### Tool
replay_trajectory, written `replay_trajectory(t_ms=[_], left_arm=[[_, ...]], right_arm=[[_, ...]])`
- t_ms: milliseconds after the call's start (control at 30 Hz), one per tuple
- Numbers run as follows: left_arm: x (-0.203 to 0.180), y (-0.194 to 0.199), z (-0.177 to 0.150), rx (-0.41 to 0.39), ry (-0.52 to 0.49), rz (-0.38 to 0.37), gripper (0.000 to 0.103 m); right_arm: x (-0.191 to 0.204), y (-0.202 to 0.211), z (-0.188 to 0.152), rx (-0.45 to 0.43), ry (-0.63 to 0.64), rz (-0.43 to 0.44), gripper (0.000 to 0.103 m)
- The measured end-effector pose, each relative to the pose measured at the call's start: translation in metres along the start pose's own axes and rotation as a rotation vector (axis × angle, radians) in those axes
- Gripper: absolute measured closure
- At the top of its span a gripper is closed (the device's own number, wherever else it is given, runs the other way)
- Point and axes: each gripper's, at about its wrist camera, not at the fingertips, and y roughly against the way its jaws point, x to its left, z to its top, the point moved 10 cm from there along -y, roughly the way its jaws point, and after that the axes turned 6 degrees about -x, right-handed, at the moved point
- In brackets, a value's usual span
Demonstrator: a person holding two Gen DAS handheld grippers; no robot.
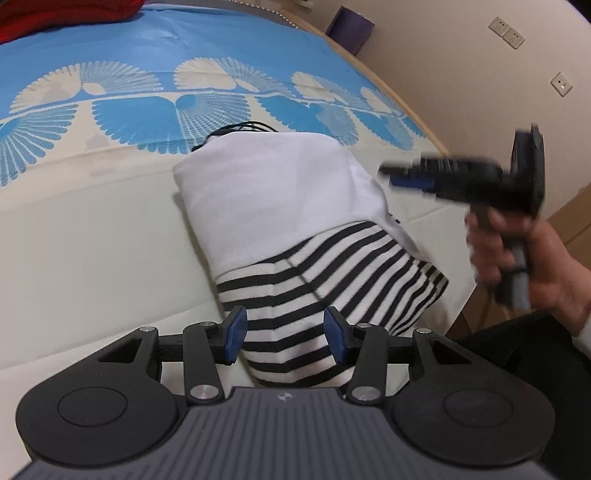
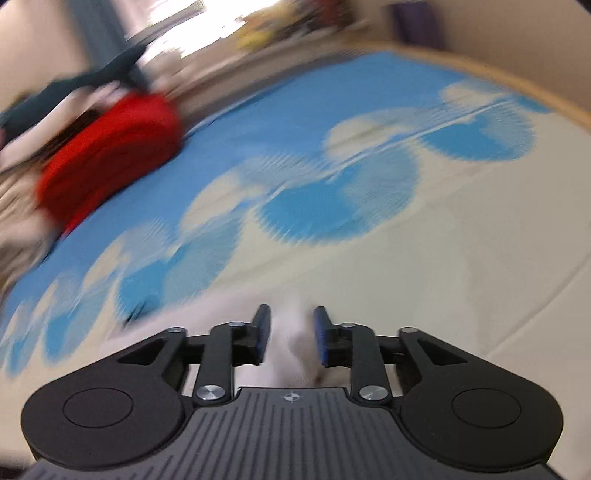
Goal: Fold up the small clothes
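The left tongs (image 1: 283, 334) are standing open, with the two blue pads (image 1: 235, 334) far apart. They are hovering over the near end of the folded shirt (image 1: 295, 236), and the cloth is showing in the gap between them, but the pads are not pinching it. The right tongs (image 2: 290, 334) are open too, with a smaller gap, and nothing is being held in them. In the left view the right tongs (image 1: 410, 177) are hanging in the air off to the right of the shirt, held by the person's right hand (image 1: 517, 258), and they look smeared.

The shirt is lying folded on the bed (image 1: 92, 240). Its far part is plain white and its near part has black and white stripes. A thin black edge is peeking out at the far end. Some white cloth is also showing blurry under the right tongs.

The bed is wearing a sheet (image 2: 332, 155) that is blue with round white and blue fan shapes, and cream on the near side. A red bundle (image 2: 110, 155) is sitting at the far left of the bed. Wall sockets (image 1: 506, 31) are showing on the wall beyond.
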Motion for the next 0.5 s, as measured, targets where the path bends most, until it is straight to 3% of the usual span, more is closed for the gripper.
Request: replay_trajectory(t_ms=[67, 100, 200, 300, 433, 500], left_arm=[[-0.006, -0.004, -0.002, 0.006, -0.001, -0.004, 0.053], [-0.008, -0.008, -0.003, 0.015, -0.004, -0.002, 0.052], [-0.005, -0.03, -0.021, 0.11, -0.019, 0.068, 0.048], [-0.001, -0.037, -0.027, 0.142, -0.018, 0.096, 0.041], [0.011, -0.029, -0.009, 0.065, 0.099, 0.087, 0.026], [0.023, -0.029, 0.002, 0.021, 0.183, 0.093, 0.018]], right_arm=[[0.005, 0.006, -0.025, 0.107, 0.044, 0.067, 0.053], [0.005, 0.006, -0.041, 0.169, 0.086, 0.072, 0.053], [-0.007, 0.002, -0.079, 0.287, 0.24, -0.008, 0.055], [-0.027, 0.003, -0.09, 0.342, 0.222, -0.048, 0.055], [-0.036, 0.011, -0.08, 0.309, 0.206, -0.092, 0.055], [-0.031, 0.02, -0.064, 0.212, 0.194, -0.079, 0.051]])
